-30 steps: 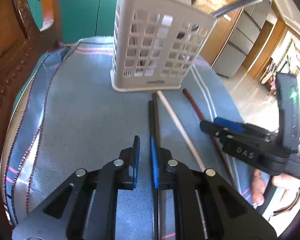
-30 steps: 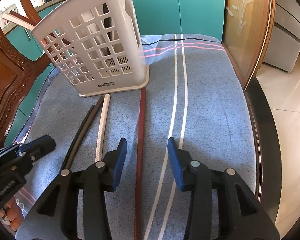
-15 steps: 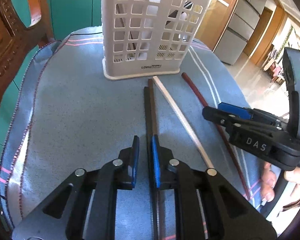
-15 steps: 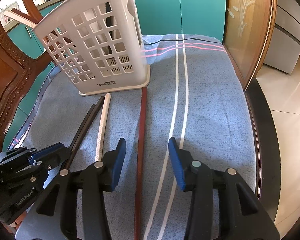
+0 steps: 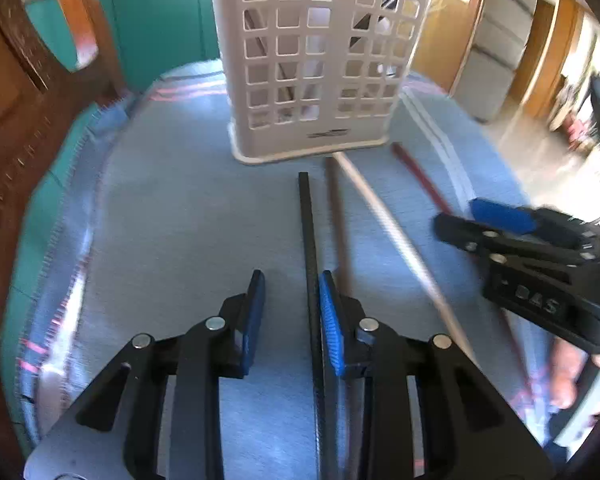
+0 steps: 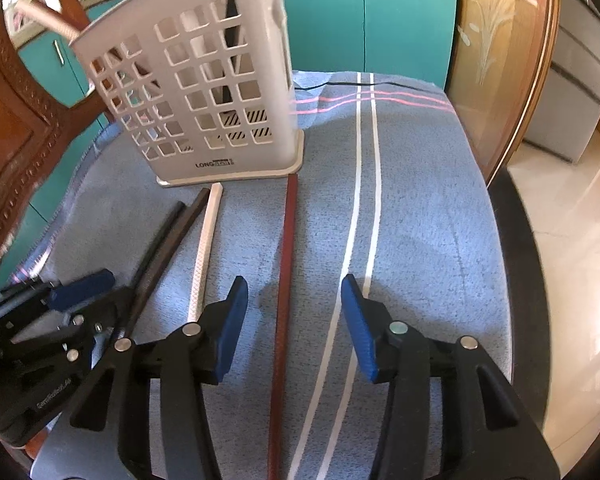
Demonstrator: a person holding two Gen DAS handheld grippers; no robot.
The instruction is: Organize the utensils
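Observation:
A white lattice utensil holder stands on the blue cloth with several sticks in it. Four chopsticks lie before it: black, dark brown, white, red. My left gripper is open; the black chopstick runs between its fingers, against the right pad. My right gripper is open and straddles the red chopstick. It also shows in the left wrist view.
The blue striped cloth covers the table. A carved wooden chair stands at the left. Teal cabinets are behind. The table's edge drops to the tiled floor on the right.
My left gripper has opened from nearly shut and the black chopstick now sits between its fingers. The right gripper has barely moved.

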